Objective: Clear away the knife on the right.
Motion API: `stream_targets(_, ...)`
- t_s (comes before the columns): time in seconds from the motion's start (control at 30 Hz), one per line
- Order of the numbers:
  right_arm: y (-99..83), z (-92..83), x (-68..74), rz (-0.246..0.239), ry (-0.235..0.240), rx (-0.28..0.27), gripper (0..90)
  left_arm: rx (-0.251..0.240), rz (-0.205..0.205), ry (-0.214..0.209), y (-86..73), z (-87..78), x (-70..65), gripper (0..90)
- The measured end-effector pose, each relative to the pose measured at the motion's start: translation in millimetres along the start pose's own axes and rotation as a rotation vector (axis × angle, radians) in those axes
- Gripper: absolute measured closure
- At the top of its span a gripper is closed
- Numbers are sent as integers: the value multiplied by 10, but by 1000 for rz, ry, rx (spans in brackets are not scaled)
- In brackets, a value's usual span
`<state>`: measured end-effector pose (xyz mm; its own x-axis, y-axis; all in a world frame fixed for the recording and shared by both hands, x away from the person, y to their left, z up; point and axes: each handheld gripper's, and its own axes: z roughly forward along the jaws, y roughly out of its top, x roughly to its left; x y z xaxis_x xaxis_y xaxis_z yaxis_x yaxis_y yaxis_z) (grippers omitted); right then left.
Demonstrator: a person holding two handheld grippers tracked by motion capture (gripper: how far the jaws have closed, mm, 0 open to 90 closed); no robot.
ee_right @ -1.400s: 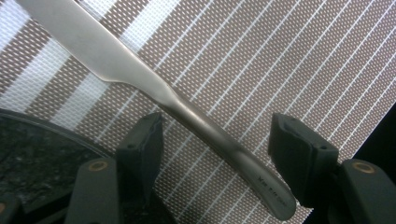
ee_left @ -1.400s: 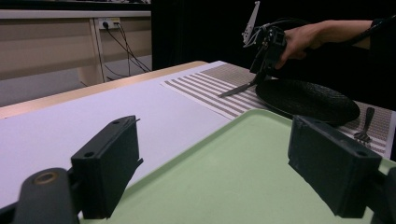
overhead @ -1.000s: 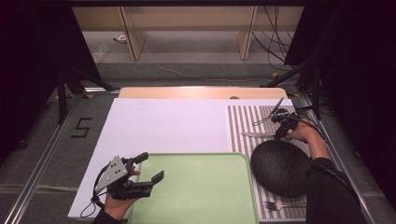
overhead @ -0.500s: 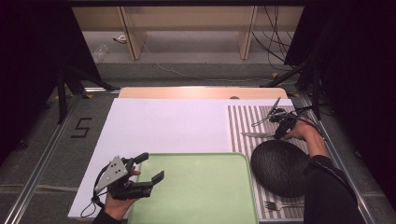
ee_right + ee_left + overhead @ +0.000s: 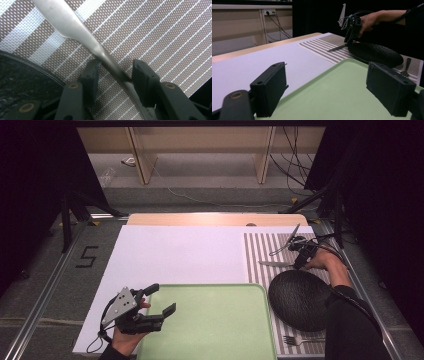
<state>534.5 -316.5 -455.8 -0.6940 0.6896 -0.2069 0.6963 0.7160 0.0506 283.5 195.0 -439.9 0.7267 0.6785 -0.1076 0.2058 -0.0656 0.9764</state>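
A silver knife (image 5: 274, 264) lies on the striped placemat (image 5: 260, 250) beside a black plate (image 5: 300, 292). My right gripper (image 5: 299, 264) points down at its handle. In the right gripper view the knife (image 5: 75, 27) runs slantwise between the jaws of the right gripper (image 5: 115, 65), which have just been closing and now touch it on both sides. My left gripper (image 5: 162, 299) hovers open and holds nothing over the left edge of a green tray (image 5: 215, 320). In the left gripper view its own jaws (image 5: 329, 85) stand wide apart above the tray (image 5: 337, 95), with the right gripper (image 5: 348, 42) far off.
A fork (image 5: 300, 339) lies on the placemat near the table's front edge, below the plate. A white sheet (image 5: 175, 255) covers the table's left and middle. A metal frame rail runs along each side of the table.
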Motion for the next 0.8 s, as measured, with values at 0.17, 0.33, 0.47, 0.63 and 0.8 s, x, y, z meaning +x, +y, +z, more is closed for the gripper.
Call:
stream_targets(0.17,0,-1,1,-5,18,1,633,-1,-1,0,1,-1,0,163)
stream_targets(0.33,16,-1,16,-23,19,8,665,-2,-1,2,2,-5,2,163)
stream_targets(0.47,32,-4,30,-41,22,19,702,-4,0,2,6,-10,1,163)
stream_targets(0.63,30,-7,37,-50,35,20,748,-3,0,2,5,-6,1,163)
stream_targets(0.8,30,-5,57,-63,38,15,789,-2,2,3,4,-8,0,163)
